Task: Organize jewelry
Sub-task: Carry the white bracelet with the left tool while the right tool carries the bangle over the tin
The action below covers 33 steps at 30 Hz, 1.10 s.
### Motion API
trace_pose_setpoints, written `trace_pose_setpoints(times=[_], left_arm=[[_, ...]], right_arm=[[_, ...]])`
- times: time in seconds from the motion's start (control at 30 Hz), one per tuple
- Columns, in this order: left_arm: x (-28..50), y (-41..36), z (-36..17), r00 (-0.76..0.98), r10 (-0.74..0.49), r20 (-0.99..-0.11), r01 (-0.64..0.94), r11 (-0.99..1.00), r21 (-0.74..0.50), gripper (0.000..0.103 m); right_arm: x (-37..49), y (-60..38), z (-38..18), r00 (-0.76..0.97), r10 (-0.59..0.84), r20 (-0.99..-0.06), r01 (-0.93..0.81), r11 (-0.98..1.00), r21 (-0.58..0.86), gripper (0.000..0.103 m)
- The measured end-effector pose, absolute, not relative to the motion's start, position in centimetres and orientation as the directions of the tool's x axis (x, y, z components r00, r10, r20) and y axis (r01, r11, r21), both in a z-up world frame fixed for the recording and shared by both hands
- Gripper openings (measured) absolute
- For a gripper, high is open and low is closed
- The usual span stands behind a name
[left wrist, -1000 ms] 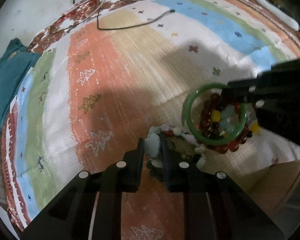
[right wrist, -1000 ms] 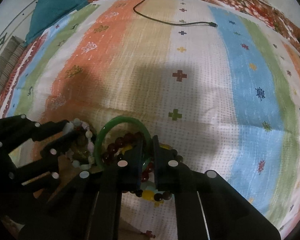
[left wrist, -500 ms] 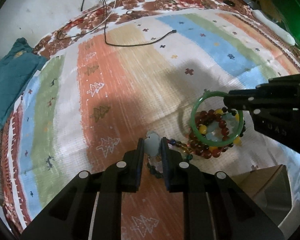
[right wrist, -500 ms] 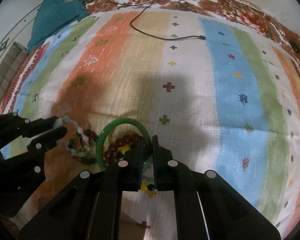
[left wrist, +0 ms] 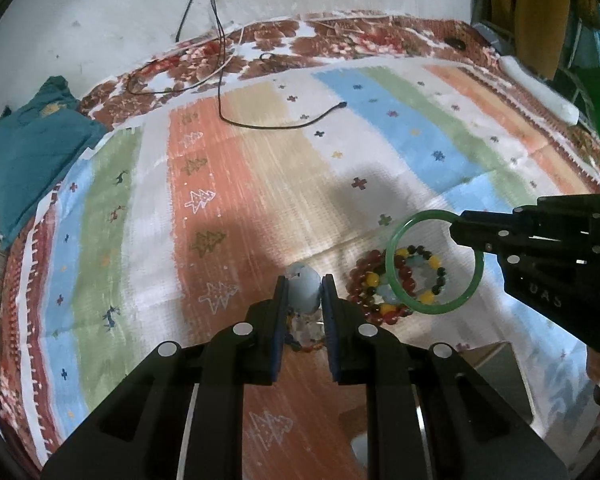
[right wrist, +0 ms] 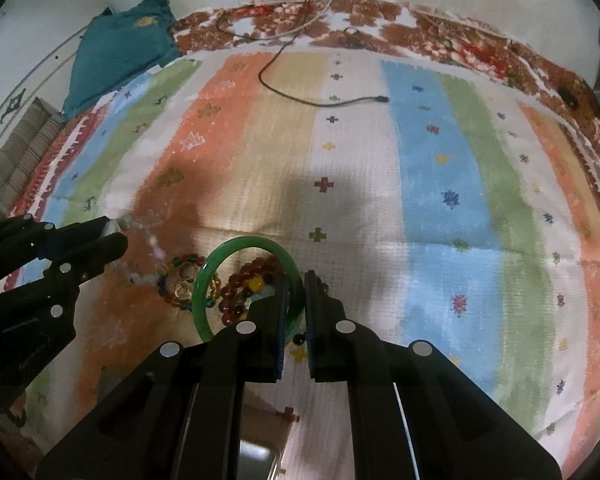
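Observation:
My left gripper (left wrist: pixel 304 294) is shut on a large pale blue stone (left wrist: pixel 303 286) of a pale-bead string, whose other beads dangle below between the fingers. My right gripper (right wrist: pixel 296 296) is shut on the rim of a green bangle (right wrist: pixel 248 241), held off the rug. In the left wrist view the bangle (left wrist: pixel 440 311) hangs from the right gripper (left wrist: pixel 454 228) over a red bead bracelet (left wrist: pixel 364 280) and a multicoloured bead bracelet (left wrist: pixel 420 264) lying on the striped rug (left wrist: pixel 228 208). The right wrist view shows the left gripper (right wrist: pixel 118 232) at the left and an amber bead bracelet (right wrist: pixel 184 286).
A teal cloth (left wrist: pixel 36 152) lies at the rug's far left corner. A black cable (left wrist: pixel 276 125) runs across the far part of the rug. A brown cardboard box (left wrist: pixel 496 364) sits near the right gripper. A white wall stands behind the rug.
Both grippers have risen from the rug, the left with the pale-bead string and the right with the green bangle. The bracelet pile stays on the rug below.

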<state>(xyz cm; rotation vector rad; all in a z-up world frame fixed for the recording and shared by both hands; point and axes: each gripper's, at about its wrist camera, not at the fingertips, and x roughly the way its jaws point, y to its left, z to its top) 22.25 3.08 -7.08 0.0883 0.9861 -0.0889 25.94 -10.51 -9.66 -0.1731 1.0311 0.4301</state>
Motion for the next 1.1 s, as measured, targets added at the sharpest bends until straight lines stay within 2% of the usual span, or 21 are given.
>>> trace_pose_setpoints(times=[0.7, 0.87, 1.1], left_arm=[[16.1, 2.8, -3.6, 0.578, -0.104, -0.809, 0.096, 0.994, -0.059, 0.016], [14.7, 1.8, -3.2, 0.588, -0.094, -0.803, 0.125, 0.992, -0.024, 0.016], [12.4, 1.3, -2.1, 0.614, -0.114, -0.781, 0.133, 0.99, -0.04, 0.016]], right_arm=[[19.6, -12.4, -7.0, 0.494, 0.264, -0.828, -0.437, 0.899, 0.025, 0.009], [18.3, -12.7, -6.9, 0.493, 0.267, -0.828, -0.441, 0.897, 0.027, 0.009], [16.6, -13.4, -6.9, 0.485, 0.28, -0.829, -0.442, 0.896, 0.043, 0.009]])
